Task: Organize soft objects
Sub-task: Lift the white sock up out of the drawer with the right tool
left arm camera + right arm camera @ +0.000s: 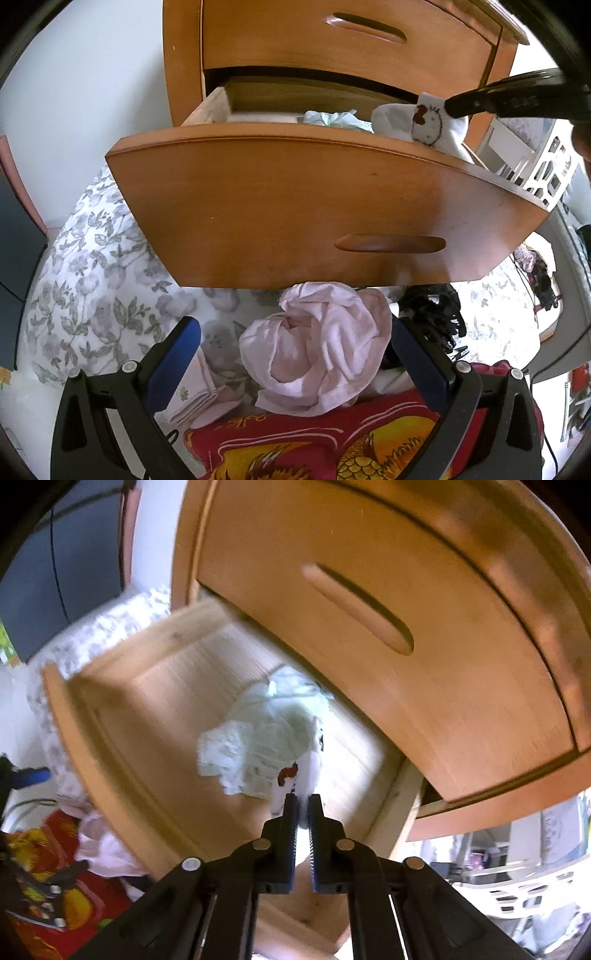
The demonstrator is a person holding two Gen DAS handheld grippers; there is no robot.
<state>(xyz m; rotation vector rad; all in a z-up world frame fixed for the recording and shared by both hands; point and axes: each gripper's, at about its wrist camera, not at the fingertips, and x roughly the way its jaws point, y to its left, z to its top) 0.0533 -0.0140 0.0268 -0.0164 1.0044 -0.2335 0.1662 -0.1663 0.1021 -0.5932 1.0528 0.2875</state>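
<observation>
Right gripper (302,805): fingers clenched on a white sock (308,771) with a cartoon patch and red bow; the sock hangs from the tips above the open drawer (122,746). In the left wrist view the same gripper (448,107) comes in from the upper right, pinching the sock (424,125) over the drawer's right end.
Left gripper (295,328): fingers released, spread wide with blue pads, pointing down at a pink cloth (317,350); nothing is between the pads' faces in contact, and the cloth lies in the gap beyond the tips.
Drawer: pulled out of a wooden chest (332,55); its curved front (295,206) has a slot handle. The drawer above it is closed.
In the drawer: a pale green-white garment (258,738) lies on the wood floor, just below the hanging sock; in the left wrist view its edge (336,118) shows over the front.
Pink cloth: bundled, lying below the drawer front, partly on a red and yellow fabric (314,443).
Folded cloth (199,398): pale pink, beside the pink cloth, to its left.
Bed (92,288): grey leaf-print cover under the pile.
Black item (436,314): right of the pink cloth; too unclear to name.
Basket (539,173): white, at right behind the drawer.
</observation>
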